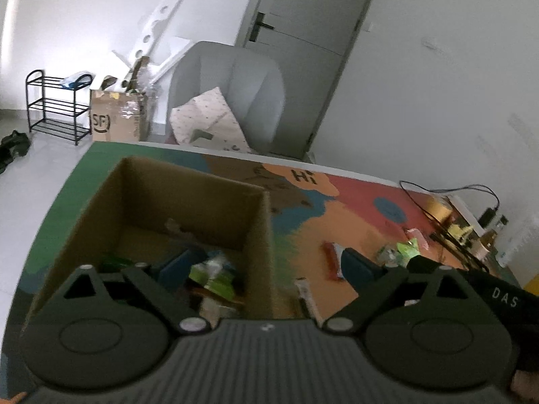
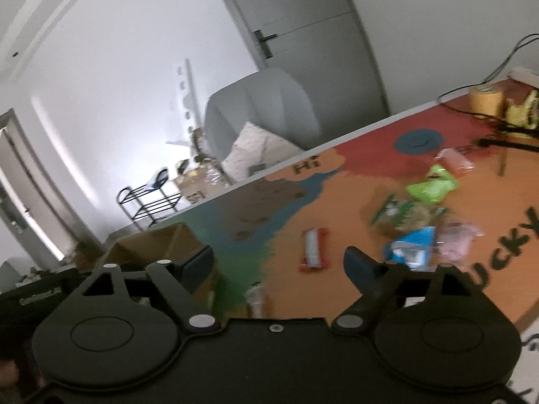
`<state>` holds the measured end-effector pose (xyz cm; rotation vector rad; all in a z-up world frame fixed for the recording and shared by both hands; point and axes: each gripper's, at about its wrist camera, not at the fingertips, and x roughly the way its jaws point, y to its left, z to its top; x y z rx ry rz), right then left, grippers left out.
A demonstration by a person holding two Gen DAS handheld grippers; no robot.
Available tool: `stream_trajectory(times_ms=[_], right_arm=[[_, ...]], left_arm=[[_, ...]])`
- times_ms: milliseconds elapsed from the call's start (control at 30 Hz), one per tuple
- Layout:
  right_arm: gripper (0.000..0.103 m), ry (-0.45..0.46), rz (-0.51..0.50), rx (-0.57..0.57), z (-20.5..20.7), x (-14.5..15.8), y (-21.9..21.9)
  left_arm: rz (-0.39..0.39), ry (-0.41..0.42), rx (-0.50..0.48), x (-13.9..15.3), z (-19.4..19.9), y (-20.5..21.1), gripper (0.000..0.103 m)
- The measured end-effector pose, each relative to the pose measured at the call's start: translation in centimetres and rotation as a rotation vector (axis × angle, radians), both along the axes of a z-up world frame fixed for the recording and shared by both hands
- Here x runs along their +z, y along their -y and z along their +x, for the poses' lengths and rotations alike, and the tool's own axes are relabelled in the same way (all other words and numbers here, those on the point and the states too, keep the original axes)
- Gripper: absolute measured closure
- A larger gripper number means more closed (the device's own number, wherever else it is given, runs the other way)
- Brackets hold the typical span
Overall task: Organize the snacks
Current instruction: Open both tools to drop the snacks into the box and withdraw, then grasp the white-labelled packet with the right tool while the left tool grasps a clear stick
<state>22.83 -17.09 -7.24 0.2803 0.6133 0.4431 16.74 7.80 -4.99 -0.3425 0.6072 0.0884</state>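
Holding: open cardboard box (image 1: 188, 202) on the desk (image 1: 303, 229) contains several wrappers, green ones among them.
Loose snacks: red-and-white bar (image 2: 315, 249), green packet (image 2: 433, 187) and blue packet (image 2: 412, 247) lie beside the box.
Left hand-held gripper (image 1: 266, 262): jaws wide, empty, over the box.
Right hand-held gripper (image 2: 279, 262): jaws wide, empty.

My right gripper (image 2: 279, 266) jaws spread wide, nothing between. Cardboard box (image 2: 158, 242) near left, on colourful mat (image 2: 337, 208). Red-white snack bar (image 2: 315, 249) just beyond fingertips. Further right, blurred heap: green packet (image 2: 433, 187), blue packet (image 2: 412, 247), pink packet (image 2: 460, 235). Tape roll (image 2: 486, 99) far right. Grey armchair (image 2: 262, 111) behind table.
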Motion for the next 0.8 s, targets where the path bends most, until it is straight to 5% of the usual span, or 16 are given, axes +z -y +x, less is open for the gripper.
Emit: stream_trajectory(times_ms=[800], right_arm=[[0.007,0.003,-0.083,-0.061,-1.2,-1.4,7.7]], left_arm=[[0.04,-0.017,-0.133,-0.5,1.9,8.0,0.008]])
